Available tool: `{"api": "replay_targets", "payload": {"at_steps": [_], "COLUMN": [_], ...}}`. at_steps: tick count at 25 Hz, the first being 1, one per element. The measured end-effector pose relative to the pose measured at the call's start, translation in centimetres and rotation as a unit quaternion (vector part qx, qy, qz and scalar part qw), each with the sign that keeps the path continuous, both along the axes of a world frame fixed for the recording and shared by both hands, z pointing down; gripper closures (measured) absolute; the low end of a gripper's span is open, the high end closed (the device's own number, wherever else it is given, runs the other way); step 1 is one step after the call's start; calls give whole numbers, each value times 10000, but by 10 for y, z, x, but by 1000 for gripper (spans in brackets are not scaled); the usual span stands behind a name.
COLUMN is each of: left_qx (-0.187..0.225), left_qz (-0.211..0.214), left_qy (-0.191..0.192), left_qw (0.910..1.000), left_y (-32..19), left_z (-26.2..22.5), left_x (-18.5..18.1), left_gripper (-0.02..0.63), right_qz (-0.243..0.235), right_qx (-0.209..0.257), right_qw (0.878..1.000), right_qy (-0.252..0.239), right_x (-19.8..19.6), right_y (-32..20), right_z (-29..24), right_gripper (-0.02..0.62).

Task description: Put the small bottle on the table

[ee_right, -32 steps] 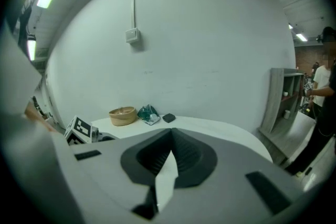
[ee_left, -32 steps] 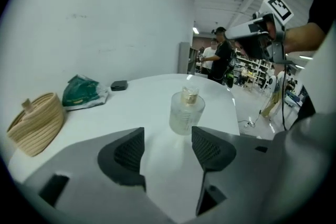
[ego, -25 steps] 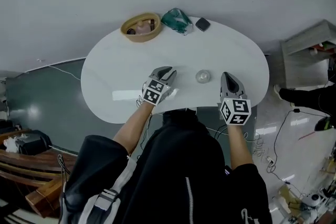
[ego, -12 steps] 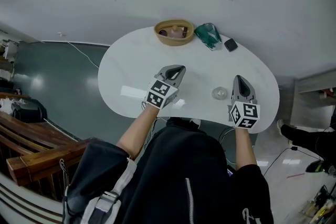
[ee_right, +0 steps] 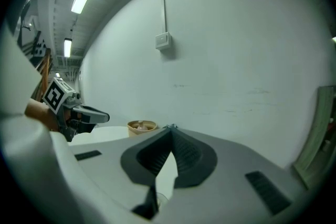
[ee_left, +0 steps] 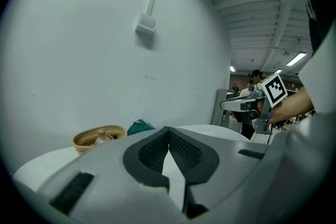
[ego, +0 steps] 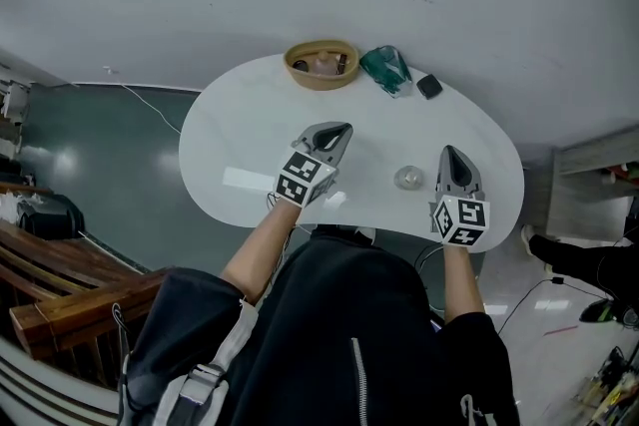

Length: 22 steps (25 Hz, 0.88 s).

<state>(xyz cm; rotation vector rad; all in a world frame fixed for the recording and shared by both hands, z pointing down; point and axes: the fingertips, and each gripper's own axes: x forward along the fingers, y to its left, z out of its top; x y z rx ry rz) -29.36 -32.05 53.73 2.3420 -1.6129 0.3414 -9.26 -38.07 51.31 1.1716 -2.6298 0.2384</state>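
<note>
A small pinkish bottle (ee_left: 101, 137) stands inside a woven basket (ego: 321, 64) at the back of the white oval table (ego: 240, 130); the right gripper view shows it too, far off (ee_right: 140, 124). My left gripper (ego: 342, 129) hovers over the middle of the table, shut with nothing in it, its tips meeting (ee_left: 168, 129). My right gripper (ego: 448, 151) hangs over the table's right front, also shut and empty (ee_right: 170, 128). Both point toward the basket, well short of it.
A green bag (ego: 385, 69) and a small dark object (ego: 429, 86) lie right of the basket. A small clear round object (ego: 408, 178) sits between the grippers, just left of the right one. A wall runs behind the table.
Both grippers have come up off the table's front edge, the left one farther over the table. The head view has swung, so the table sits differently in frame.
</note>
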Motion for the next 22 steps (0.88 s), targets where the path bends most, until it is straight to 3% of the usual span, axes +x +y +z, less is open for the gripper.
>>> {"api": "replay_targets", "payload": {"at_steps": [22], "left_qx": [-13], "left_qz": [222], "left_qy": [157], "left_qw": [9996], "left_y": [-4], "left_z": [-1], "left_x": [10], "left_gripper": [606], "right_qz": [151], "right_qx": [8], "right_qw": [9999], "right_qy": [-52], "right_x": [11], "right_y": [9], "right_z": [-4], "right_gripper": [594]}}
